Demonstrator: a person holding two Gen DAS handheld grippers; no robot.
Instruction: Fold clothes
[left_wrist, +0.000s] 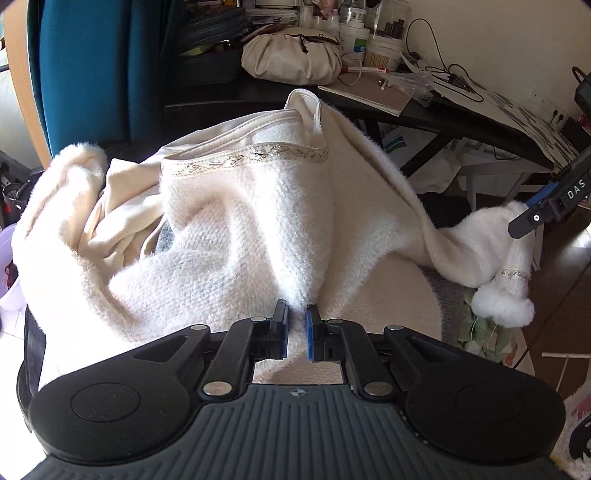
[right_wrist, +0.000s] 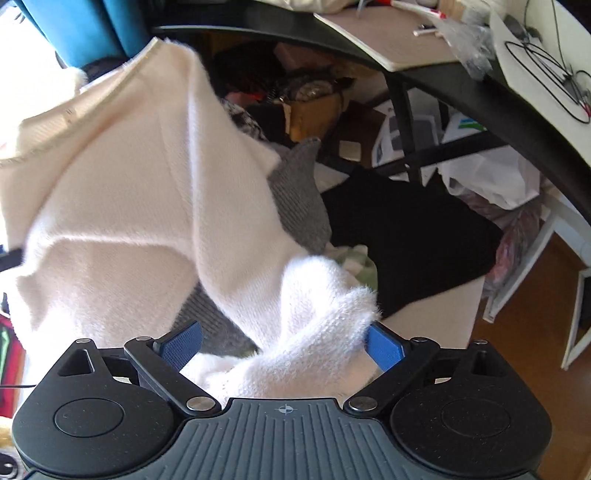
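Well, the big thing here is the cream sweater (left_wrist: 229, 221), a fuzzy, loosely knitted garment bunched in soft rolling folds across a pale rounded seat (left_wrist: 402, 306), its smooth lining showing at the left and a band of gold braided trim (left_wrist: 251, 157) running along the neckline. Behind it stretches the dark desk (left_wrist: 461, 110), cluttered with a gathered beige pouch (left_wrist: 295, 55), white jars and looping black cables. Under the desk, from the right wrist view, a black cloth (right_wrist: 406, 240) lies flat and a ribbed grey knit (right_wrist: 299, 199) pokes out just beside the sweater's edge. Down to the sleeve (left_wrist: 480, 247): it trails off to the right, plush and white, ending in a fluffy cuff (left_wrist: 506, 306) with a thin glittery ring of trim. The left gripper (left_wrist: 297, 325) has its blue-padded jaws drawn close together, pinching a ridge of the knit between them. The right gripper (right_wrist: 282, 341) stands with its jaws spread wide, a thick fold of white fleece lying between the blue pads (right_wrist: 382, 347), touching the right one, not clamped.
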